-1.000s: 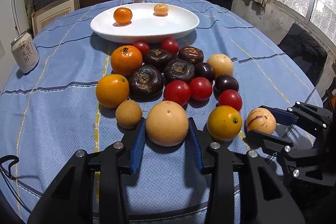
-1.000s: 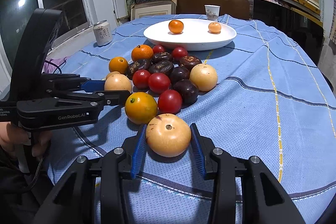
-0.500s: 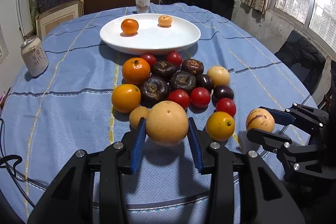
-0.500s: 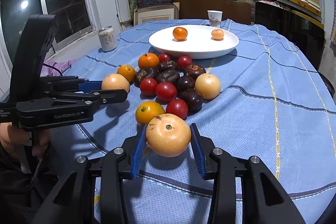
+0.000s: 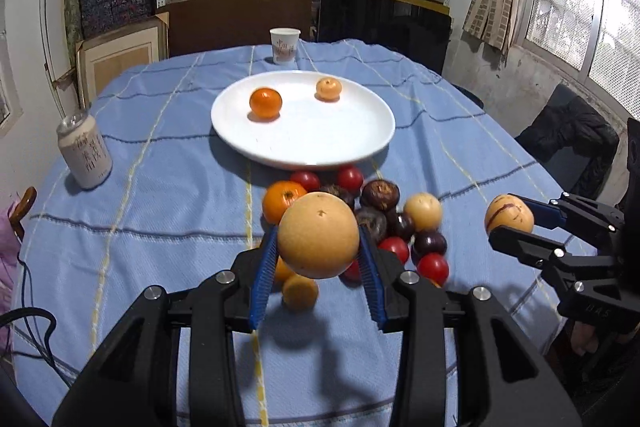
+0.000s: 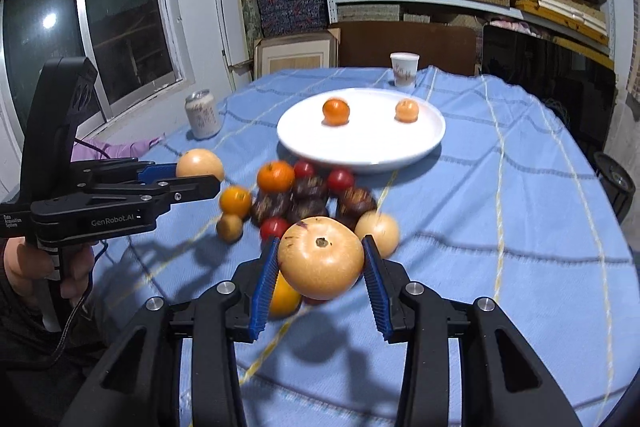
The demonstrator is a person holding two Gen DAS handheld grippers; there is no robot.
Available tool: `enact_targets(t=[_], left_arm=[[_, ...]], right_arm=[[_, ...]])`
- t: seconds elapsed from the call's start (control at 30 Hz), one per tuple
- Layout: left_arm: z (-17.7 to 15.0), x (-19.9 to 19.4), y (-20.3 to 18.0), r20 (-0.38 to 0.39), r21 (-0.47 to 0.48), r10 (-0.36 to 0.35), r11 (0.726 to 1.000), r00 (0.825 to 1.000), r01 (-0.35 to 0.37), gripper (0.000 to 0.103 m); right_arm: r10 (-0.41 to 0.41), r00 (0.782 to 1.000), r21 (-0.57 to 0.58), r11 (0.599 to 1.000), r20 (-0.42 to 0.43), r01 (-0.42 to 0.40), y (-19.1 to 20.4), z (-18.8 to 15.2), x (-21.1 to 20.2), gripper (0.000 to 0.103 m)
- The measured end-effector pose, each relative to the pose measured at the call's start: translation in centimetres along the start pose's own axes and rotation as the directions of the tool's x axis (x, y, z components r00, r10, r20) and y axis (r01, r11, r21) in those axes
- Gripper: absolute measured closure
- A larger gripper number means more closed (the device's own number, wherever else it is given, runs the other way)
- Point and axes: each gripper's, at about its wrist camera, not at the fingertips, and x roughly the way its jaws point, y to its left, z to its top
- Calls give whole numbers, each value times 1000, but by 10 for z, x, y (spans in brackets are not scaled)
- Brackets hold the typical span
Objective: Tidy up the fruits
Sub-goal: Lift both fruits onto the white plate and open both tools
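Observation:
My left gripper (image 5: 318, 253) is shut on a large tan round fruit (image 5: 318, 235) and holds it in the air above the near end of the fruit pile (image 5: 380, 211). My right gripper (image 6: 320, 267) is shut on a pale yellow fruit with purple streaks (image 6: 320, 259), also off the cloth. Each gripper shows in the other's view: the right gripper (image 5: 516, 223) at the right, the left gripper (image 6: 198, 175) at the left. Beyond the pile, the white plate (image 5: 360, 143) carries two small oranges (image 5: 265, 103) (image 5: 328, 89). The pile has oranges, red tomatoes and dark purple fruits.
A pale drink can (image 5: 85, 155) stands on the blue checked cloth at the left, and a paper cup (image 5: 284, 45) behind the plate. A black cable (image 5: 32, 323) hangs at the table's near left edge. Chairs and stacked shelves ring the far side.
Both grippers have risen from the cloth, each lifting its fruit with it. The pile and plate now sit lower and farther below them.

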Motion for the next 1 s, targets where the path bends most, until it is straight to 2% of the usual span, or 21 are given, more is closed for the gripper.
enact_targets(t=[0.27, 0.47, 0.8, 1.0], left_arm=[[52, 35, 15, -6, 14, 25, 1000, 1000, -24, 65], [78, 87, 39, -78, -8, 22, 1000, 997, -23, 65], [101, 170, 64, -173, -10, 32, 999, 984, -35, 65], [104, 193, 65, -192, 4, 44, 999, 980, -44, 64]], right_arm=[[9, 1000, -33, 999, 18, -8, -16, 67, 26, 61], [28, 1000, -63, 998, -12, -29, -22, 103, 76, 61], [42, 989, -49, 998, -141, -49, -48, 129, 188, 61], [66, 977, -24, 997, -203, -72, -56, 134, 235, 61]])
